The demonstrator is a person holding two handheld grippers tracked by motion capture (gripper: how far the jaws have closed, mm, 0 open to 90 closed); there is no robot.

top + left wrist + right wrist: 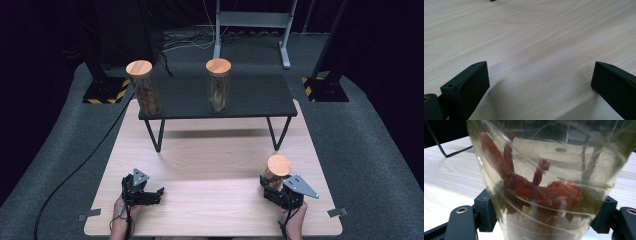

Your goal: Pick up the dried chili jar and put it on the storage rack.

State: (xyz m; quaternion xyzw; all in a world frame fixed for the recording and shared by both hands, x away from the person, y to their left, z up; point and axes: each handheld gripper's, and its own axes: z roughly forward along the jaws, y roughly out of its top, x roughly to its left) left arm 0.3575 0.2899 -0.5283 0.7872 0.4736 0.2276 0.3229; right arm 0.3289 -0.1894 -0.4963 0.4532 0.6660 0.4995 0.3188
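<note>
Where the high view looks down, three clear cylindrical jars with round wooden lids are counted: two stand upright on a low black shelf [250,97] with thin metal legs, one at its left end [143,87] holding reddish-brown pieces, one near the middle [219,85] holding pale pieces. No label or writing can be read on any of them. The third jar [276,172] stands on the pale wood-grain surface [210,165] near its right front, clamped by the right gripper [274,186]. The left gripper [159,193] rests at the left front, well apart from the jars.

Left gripper view: two matte black fingers [467,87] stand wide apart over bare wood grain, nothing between them.

Right gripper view: the black fingers [485,211] press both sides of the transparent jar [544,170], which holds dried red chillies [529,187].
</note>
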